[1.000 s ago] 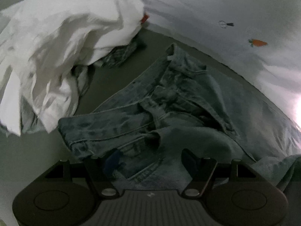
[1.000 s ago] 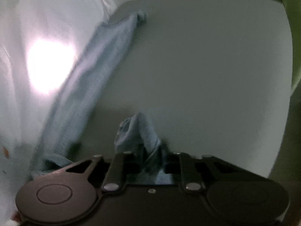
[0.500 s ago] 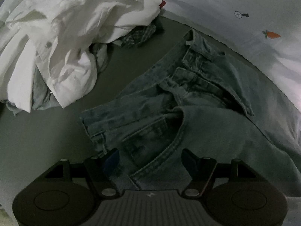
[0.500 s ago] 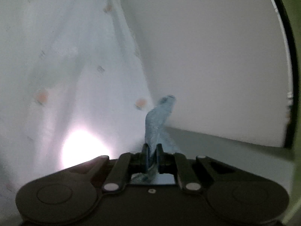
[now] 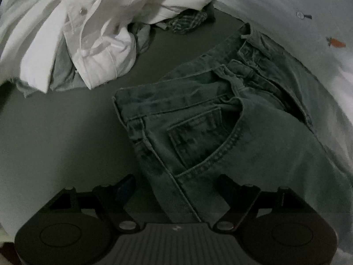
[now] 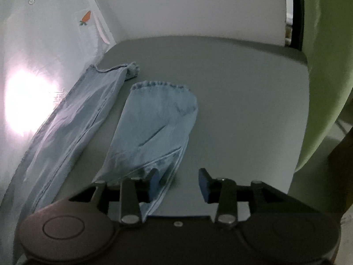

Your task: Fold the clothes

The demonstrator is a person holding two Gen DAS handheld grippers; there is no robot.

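Observation:
A pair of light blue jeans lies on the grey table. The left wrist view shows its waistband and pocket (image 5: 198, 132), spread in front of my left gripper (image 5: 176, 187), which is open with the side seam running between its fingers. The right wrist view shows the two legs: one leg (image 6: 64, 119) lies along the left wall sheet, the other leg (image 6: 154, 128) lies flat ahead with its frayed hem far. My right gripper (image 6: 178, 183) is open and empty, its left fingertip (image 6: 153, 181) over that leg's near edge.
A pile of white shirts (image 5: 88, 26) and a checked cloth (image 5: 187, 19) lies at the table's far left. A white sheet with carrot prints (image 6: 85, 17) hangs along the wall. A green cloth (image 6: 326, 66) hangs at the table's right edge.
My right gripper has let go of the jeans leg it held pinched and lifted; the leg now lies flat on the table. My left gripper has drawn closer over the waistband.

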